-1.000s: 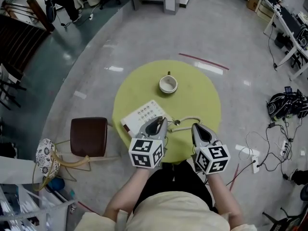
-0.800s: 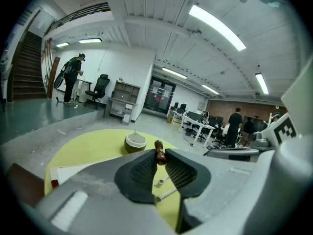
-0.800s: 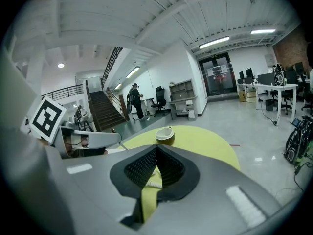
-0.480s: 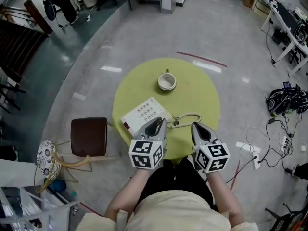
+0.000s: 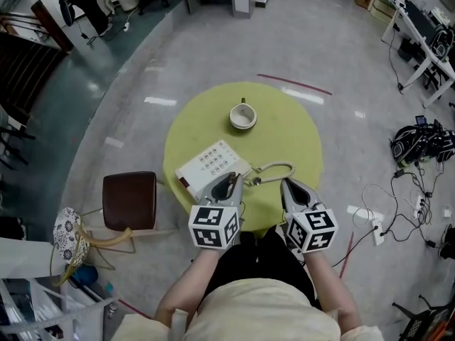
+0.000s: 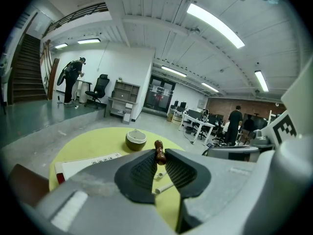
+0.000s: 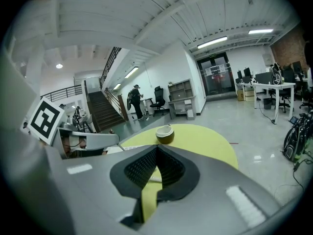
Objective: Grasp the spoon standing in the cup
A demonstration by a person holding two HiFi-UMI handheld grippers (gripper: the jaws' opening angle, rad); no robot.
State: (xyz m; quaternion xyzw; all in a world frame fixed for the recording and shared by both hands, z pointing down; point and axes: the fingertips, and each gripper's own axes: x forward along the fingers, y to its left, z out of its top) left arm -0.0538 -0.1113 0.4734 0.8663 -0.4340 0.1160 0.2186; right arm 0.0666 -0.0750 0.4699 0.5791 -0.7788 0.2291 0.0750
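Observation:
A pale cup (image 5: 242, 117) stands at the far side of the round yellow table (image 5: 288, 130); it also shows in the left gripper view (image 6: 136, 140) and the right gripper view (image 7: 165, 133). My left gripper (image 5: 232, 179) hovers over the table's near edge, shut on the brown wooden handle of the spoon (image 6: 158, 151), which pokes up between its pads. The spoon's shiny end (image 5: 252, 181) shows just past the jaws. My right gripper (image 5: 287, 184) hangs beside it, its pads (image 7: 149, 163) meeting at the tips with nothing between them.
A white push-button phone (image 5: 210, 163) lies on the table in front of my left gripper, its curly cord (image 5: 276, 168) running right. A brown stool (image 5: 129, 201) stands left of the table. Cables and a bag (image 5: 416, 148) lie on the floor at the right.
The head view has drifted a little, so the table sits slightly higher and further left in the picture. Both grippers keep their pose, and the left one's grip is unchanged.

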